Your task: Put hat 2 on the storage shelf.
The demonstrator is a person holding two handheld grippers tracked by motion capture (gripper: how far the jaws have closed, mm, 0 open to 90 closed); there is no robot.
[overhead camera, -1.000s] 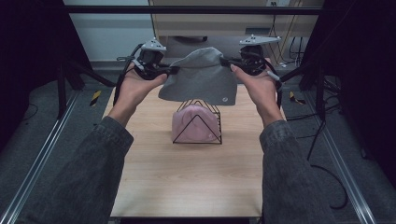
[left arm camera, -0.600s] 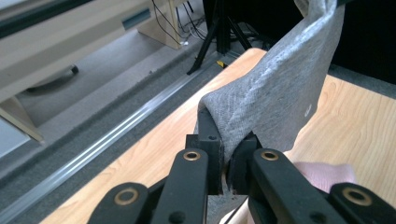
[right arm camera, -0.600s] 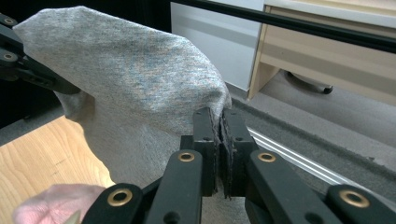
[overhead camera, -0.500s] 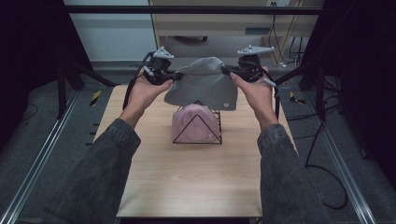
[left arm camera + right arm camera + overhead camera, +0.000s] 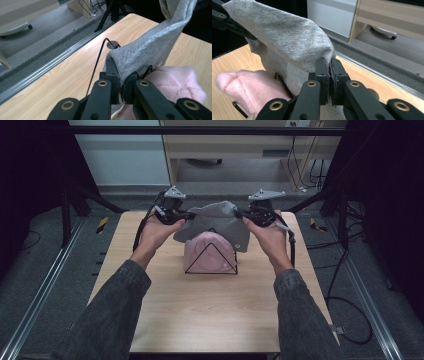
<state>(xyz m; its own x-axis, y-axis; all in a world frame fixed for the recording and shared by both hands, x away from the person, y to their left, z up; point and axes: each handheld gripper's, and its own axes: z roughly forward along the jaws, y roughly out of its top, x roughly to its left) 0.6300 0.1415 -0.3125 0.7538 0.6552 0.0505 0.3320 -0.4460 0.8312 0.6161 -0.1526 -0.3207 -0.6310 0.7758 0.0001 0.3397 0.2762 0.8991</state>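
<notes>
Two grippers hold one grey beanie [image 5: 214, 222] stretched between them, seen from the high view near the far edge of the desk [image 5: 210, 320]. The left gripper [image 5: 181, 214] pinches the hat's left edge and the right gripper [image 5: 245, 215] its right edge, so the hat's long axis runs side to side, parallel to the far edge. Directly beneath it stands a black wire stand [image 5: 211, 259] already wearing a pink beanie [image 5: 207, 252]; the grey one hangs just above and slightly behind it, its lower hem draping over the pink crown. Both hands sit about equally far from the stand, one on each side.

In the left gripper view, the left gripper [image 5: 120, 77] is clamped tight on a fold of the grey beanie [image 5: 145, 52], which rises away up and to the right. The pink beanie [image 5: 175, 80] lies just to the right of the fingers [image 5: 111, 68], and a loop of the wire stand [image 5: 100, 57] pokes up right in front of them.

In the right gripper view, the right gripper [image 5: 329, 66] is likewise squeezed shut on the grey beanie [image 5: 287, 35], the cloth spreading off to the left. The pink beanie [image 5: 244, 85] sits low and left, with the wire stand [image 5: 283, 85] showing beside it.

As I judge it, the coming move turns on the opening staying centred over the stand, which lies straight below the span between the two grips.
</notes>
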